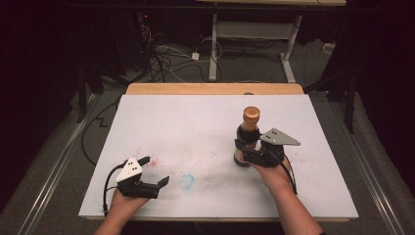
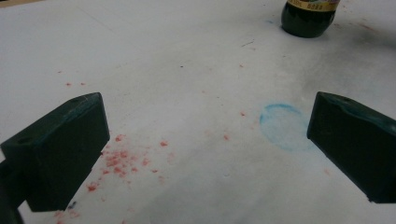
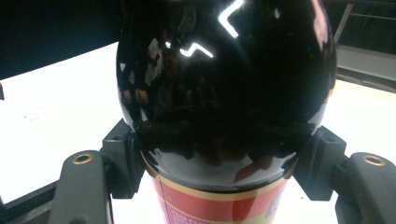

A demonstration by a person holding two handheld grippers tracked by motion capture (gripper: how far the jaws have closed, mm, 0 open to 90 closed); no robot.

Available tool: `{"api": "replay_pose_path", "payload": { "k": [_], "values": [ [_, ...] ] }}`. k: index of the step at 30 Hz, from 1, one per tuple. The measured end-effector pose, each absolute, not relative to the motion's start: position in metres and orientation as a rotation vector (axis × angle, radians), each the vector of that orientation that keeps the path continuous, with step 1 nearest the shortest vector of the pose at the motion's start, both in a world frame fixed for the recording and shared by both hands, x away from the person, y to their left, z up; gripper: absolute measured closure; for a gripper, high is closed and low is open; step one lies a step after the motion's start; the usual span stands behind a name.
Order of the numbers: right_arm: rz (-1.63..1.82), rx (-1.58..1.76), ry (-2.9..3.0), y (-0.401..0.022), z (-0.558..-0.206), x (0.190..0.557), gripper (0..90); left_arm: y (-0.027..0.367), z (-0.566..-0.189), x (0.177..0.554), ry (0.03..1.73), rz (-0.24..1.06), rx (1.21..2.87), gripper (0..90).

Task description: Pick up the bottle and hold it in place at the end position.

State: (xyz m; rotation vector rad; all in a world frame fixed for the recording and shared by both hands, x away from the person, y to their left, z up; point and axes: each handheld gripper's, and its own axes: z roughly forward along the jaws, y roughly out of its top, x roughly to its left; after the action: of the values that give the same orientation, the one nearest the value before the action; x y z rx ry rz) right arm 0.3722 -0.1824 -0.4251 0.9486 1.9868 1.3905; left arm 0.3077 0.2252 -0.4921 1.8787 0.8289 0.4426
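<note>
Left gripper (image 1: 155, 171) rests low near the table edge, jaws wide apart and empty. Right gripper (image 1: 243, 149) clamps the bottle (image 1: 248, 134), held upright.

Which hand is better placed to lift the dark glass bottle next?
Right. The right gripper has its jaws on both sides of the dark glass bottle with the copper cap. The left gripper sits open, far off, over the stained white table.
</note>
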Motion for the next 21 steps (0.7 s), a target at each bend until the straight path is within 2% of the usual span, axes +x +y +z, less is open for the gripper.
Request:
{"api": "replay_pose_path", "payload": {
  "k": [21],
  "values": [
    [1.407, 0.89, 2.002, -0.159, -0.416, 0.377, 32.4, 0.225, -0.492, 0.307, 0.826, 0.44, 1.879, 0.0]
  ]
}}
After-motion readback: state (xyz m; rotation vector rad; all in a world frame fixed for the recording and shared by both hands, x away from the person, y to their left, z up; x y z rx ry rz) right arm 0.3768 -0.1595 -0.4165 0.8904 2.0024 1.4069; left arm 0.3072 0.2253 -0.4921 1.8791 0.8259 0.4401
